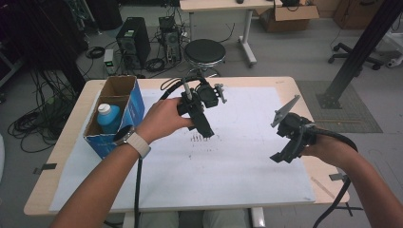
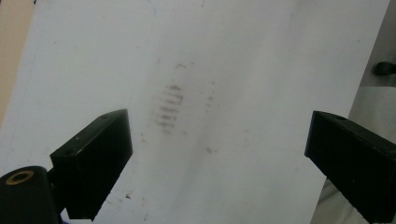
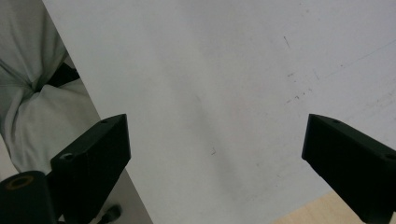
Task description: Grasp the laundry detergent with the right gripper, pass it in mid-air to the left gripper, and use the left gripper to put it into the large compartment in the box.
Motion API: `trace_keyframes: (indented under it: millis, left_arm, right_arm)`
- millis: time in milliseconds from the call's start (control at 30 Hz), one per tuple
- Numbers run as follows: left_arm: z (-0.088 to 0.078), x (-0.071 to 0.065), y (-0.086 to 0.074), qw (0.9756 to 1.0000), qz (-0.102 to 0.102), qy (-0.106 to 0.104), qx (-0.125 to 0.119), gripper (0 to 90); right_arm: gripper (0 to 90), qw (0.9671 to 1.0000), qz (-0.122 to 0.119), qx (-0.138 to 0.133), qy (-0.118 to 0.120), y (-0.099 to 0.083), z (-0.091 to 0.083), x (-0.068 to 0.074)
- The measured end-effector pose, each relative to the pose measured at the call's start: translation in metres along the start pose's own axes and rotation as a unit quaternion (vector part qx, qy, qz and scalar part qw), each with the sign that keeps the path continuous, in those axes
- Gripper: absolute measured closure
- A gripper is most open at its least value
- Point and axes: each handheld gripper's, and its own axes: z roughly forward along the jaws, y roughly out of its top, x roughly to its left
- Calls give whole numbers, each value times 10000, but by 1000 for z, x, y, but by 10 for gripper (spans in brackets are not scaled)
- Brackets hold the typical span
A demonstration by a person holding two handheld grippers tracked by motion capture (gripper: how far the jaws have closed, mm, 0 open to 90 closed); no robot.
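Both the left gripper and the right gripper hang wide-jawed and empty over the white sheet, so no grasp has begun; the blue-capped bottle in the cardboard box, off to the left gripper's outer side, looks the likely next reach.

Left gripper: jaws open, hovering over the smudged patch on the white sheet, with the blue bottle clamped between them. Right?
Not quite. The left gripper is open over the smudged patch on the white sheet, but nothing sits between its jaws, as the left gripper view shows. In the high view the blue bottle stands in the cardboard box at the table's left.
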Motion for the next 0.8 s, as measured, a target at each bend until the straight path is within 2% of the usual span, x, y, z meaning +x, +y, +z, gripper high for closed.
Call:
trace_keyframes:
  millis: [800]
  left_arm:
    - [-2, 2, -3, 10000, -33, -12, -12, 81]
  right_arm:
    - [77, 10000, -32, -1, 7, 1, 2, 1]
